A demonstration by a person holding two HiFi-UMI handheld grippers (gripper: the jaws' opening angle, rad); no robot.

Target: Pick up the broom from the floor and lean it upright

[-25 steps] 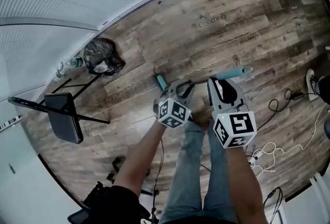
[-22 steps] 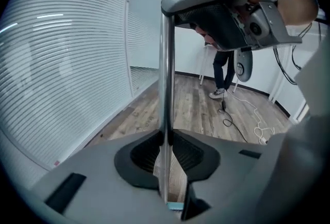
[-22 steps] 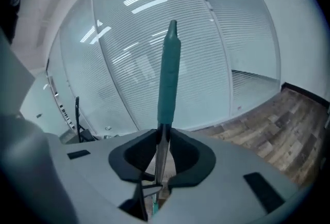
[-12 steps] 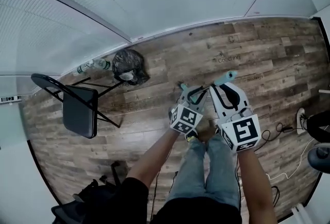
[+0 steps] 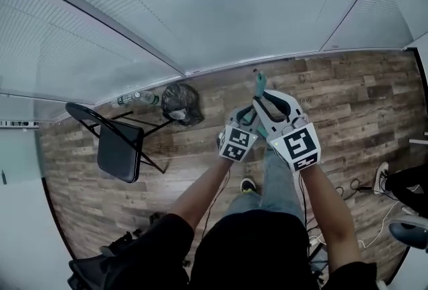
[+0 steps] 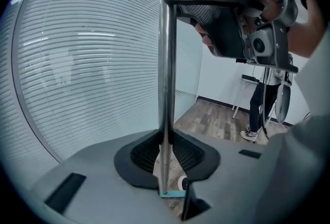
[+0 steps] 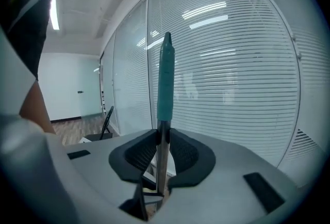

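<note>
The broom's metal pole stands nearly upright, held in both grippers. In the left gripper view it runs between the black pads of my left gripper, which is shut on it. My right gripper holds the pole higher up. The right gripper view shows my right gripper shut on the pole just under the teal handle grip; its jaws have just been closing further on the pole. From the head view, the teal tip pokes out beyond the right gripper and the left gripper. The broom head is hidden.
A glass wall with blinds stands close ahead. A black folding chair, a black bag and a plastic bottle sit at its foot to the left. Cables lie on the wooden floor at right. Another person stands farther off.
Both grippers have risen with the broom. It has swung from lying along the floor to nearly upright, teal grip on top, and the view has tilted toward the glass wall.
</note>
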